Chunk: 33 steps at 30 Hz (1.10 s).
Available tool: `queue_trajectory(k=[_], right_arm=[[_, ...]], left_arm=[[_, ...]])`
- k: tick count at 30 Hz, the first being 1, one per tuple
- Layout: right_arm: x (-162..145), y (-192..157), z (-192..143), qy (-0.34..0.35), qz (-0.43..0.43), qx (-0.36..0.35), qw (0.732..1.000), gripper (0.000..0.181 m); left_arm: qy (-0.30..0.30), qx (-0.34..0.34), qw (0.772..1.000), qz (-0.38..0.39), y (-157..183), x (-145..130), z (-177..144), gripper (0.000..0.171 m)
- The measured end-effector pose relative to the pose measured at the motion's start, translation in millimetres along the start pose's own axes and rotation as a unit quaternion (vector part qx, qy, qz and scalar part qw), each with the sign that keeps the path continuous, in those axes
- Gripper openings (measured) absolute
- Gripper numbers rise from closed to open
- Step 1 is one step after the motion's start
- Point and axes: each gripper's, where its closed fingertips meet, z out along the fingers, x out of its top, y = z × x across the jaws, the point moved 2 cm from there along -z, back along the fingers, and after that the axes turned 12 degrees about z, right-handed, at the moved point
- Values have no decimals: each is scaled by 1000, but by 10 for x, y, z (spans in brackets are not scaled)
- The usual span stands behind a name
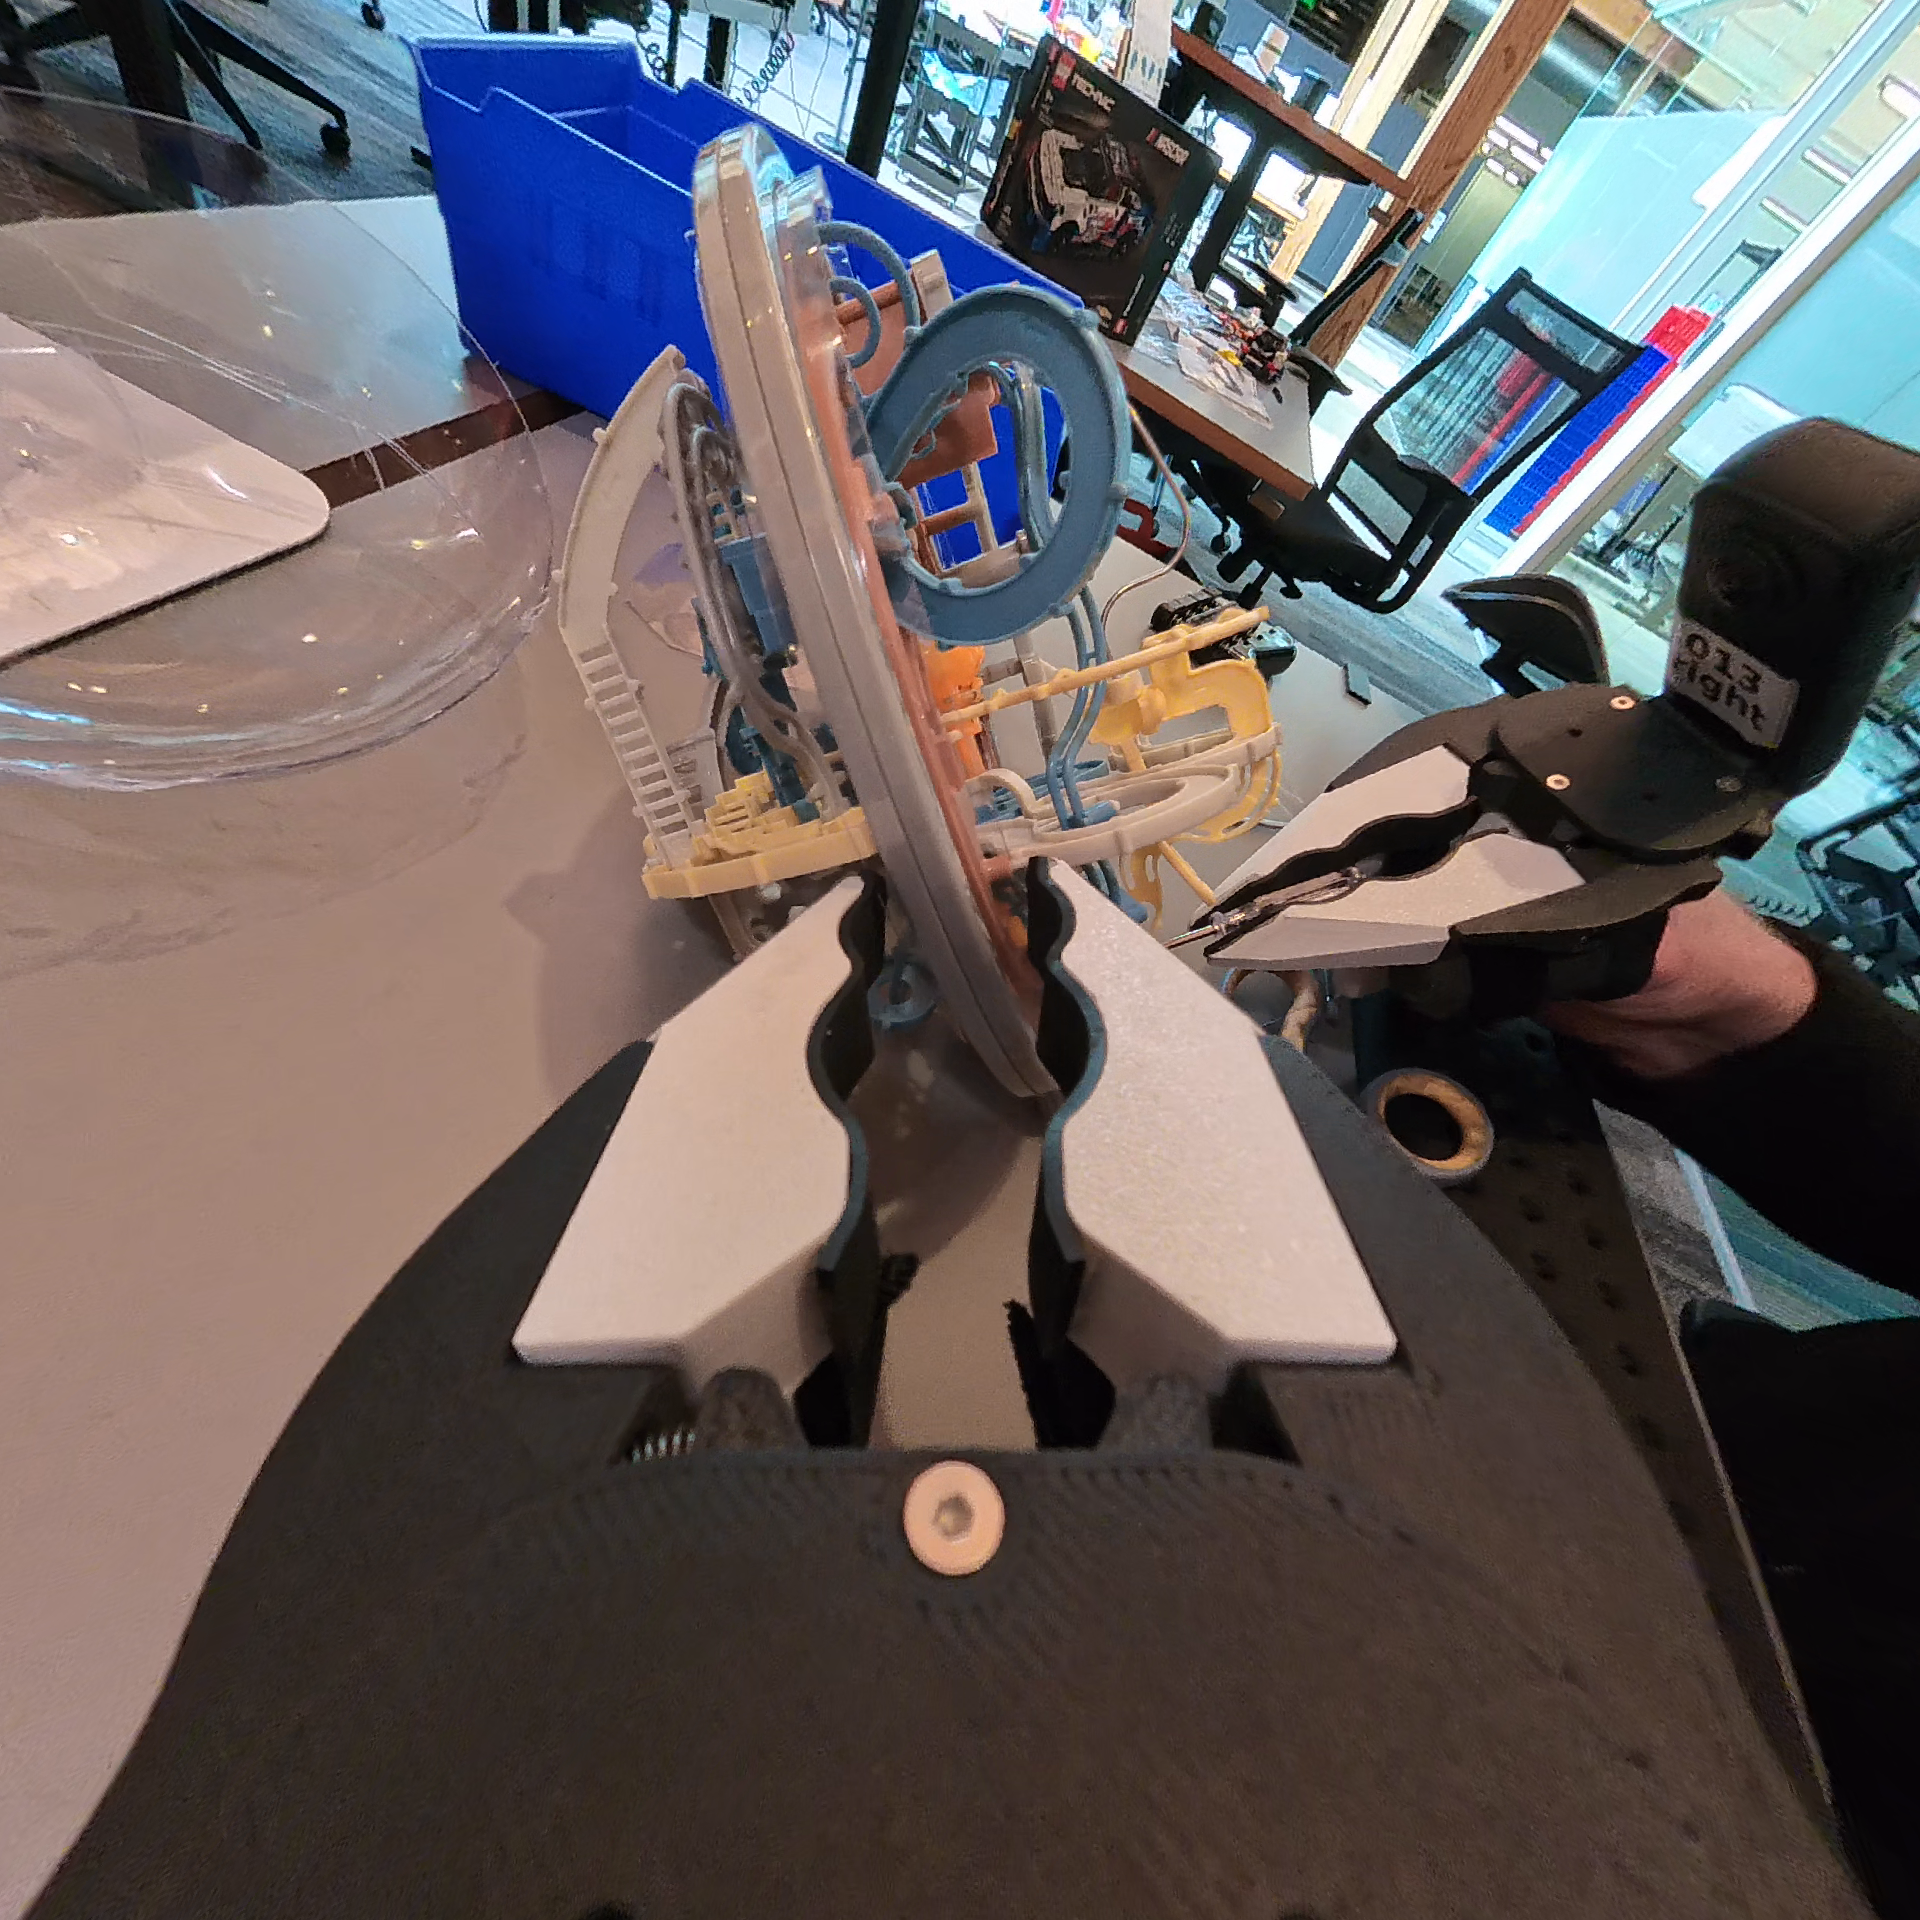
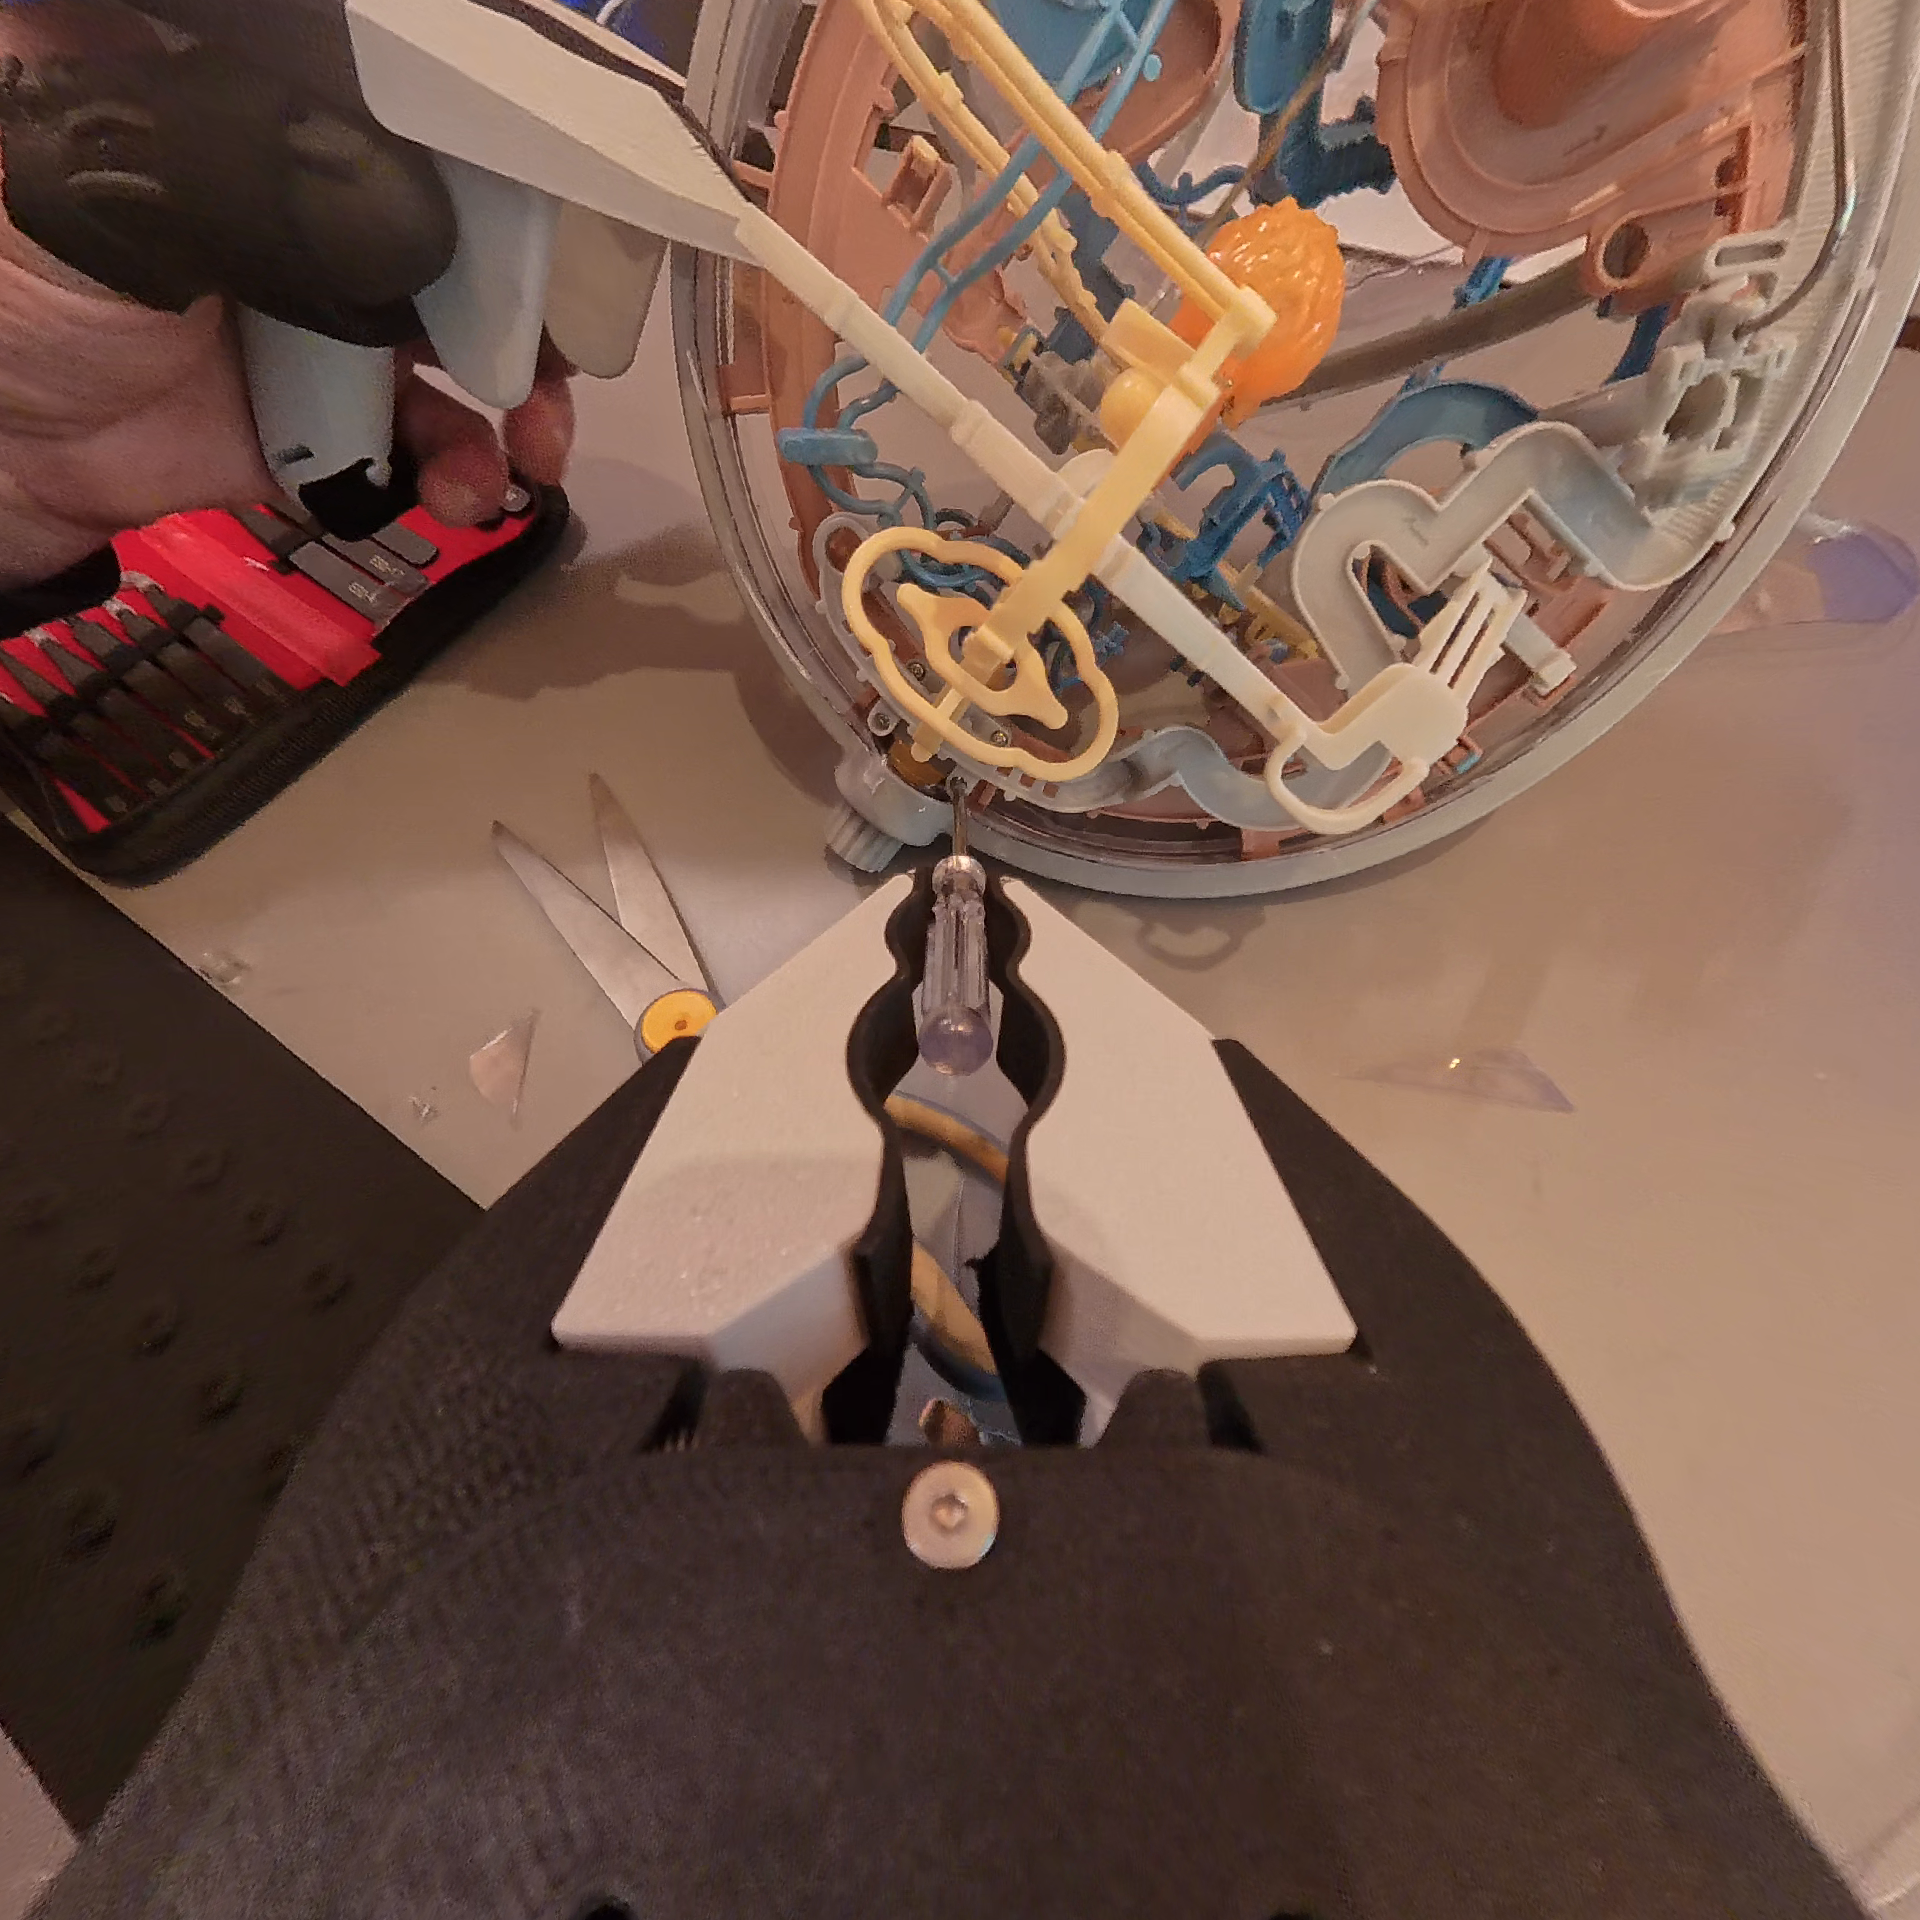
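The left gripper [image 1: 954, 935] is clamped on the grey rim ring [image 1: 831, 665] of a ball-maze puzzle [image 2: 1247, 468], holding its tangle of blue, cream and tan tracks nearly on edge on the grey table [image 1: 260, 1039]. The right gripper [image 2: 954, 894] is closed around the clear handle of a small screwdriver [image 2: 951, 977], whose tip meets the puzzle's lower rim beside a cream flower-shaped ring [image 2: 977, 655]; whether it sits in a screw head is hard to say. A clear dome half [image 1: 260, 499] lies on the table to the left, with a blue bin [image 1: 561, 208] behind. Near the right gripper lie scissors [image 2: 613, 914] and an open red bit kit [image 2: 208, 644], a roll of tape [image 1: 1432, 1127] just below.
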Motion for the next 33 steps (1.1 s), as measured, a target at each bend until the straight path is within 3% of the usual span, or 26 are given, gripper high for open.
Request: queue_trajectory(k=[11, 20, 33], right_arm=[[40, 87, 29, 6, 191, 56, 980, 7], [59, 113, 103, 2, 288, 100, 952, 7], [91, 87, 133, -21, 77, 54, 995, 7]], left_arm=[[41, 43, 998, -36, 29, 2, 11, 23], [65, 90, 993, -29, 87, -4, -78, 23], [79, 73, 992, -71, 26, -43, -95, 22]])
